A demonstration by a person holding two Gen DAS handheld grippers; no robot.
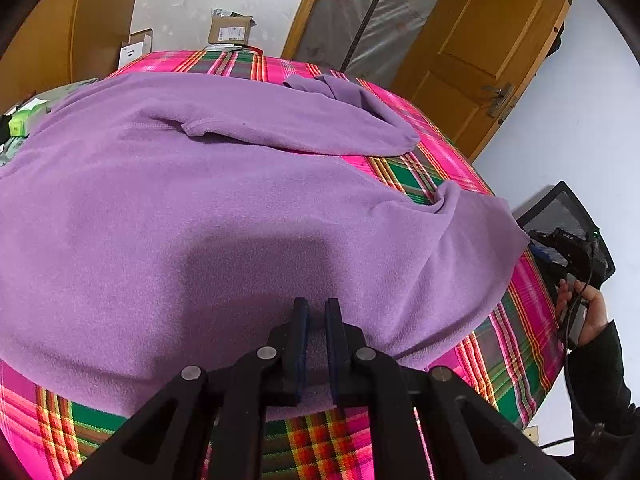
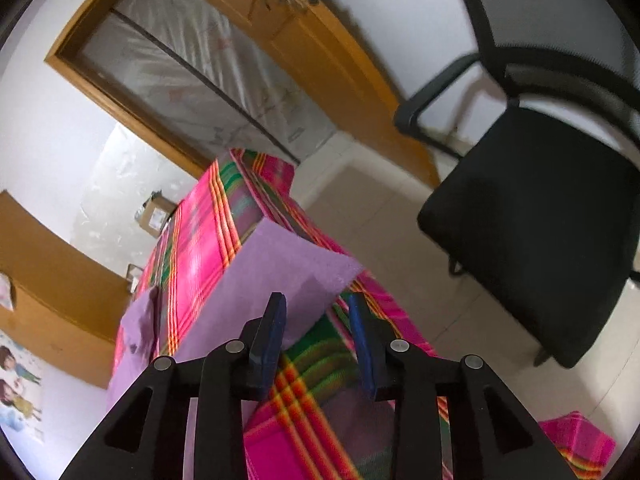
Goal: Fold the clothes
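Observation:
A purple fleece garment [image 1: 200,208] lies spread over the table with the pink plaid cloth [image 1: 516,320]; one sleeve [image 1: 352,120] lies folded across its far part. My left gripper [image 1: 316,308] is shut on the garment's near hem, with fleece showing between the pads. In the right wrist view a corner of the garment [image 2: 280,268] hangs over the table's side. My right gripper [image 2: 318,308] stands open just in front of that corner, pinching nothing. The left wrist view shows the right gripper [image 1: 538,236] off the table's right edge, held by a hand [image 1: 592,316].
A black office chair [image 2: 540,220] stands on the tiled floor close to the table's right side. Behind are a wooden door [image 1: 480,40] and cardboard boxes [image 1: 230,30]. Small green and white items [image 1: 24,120] sit at the table's far left.

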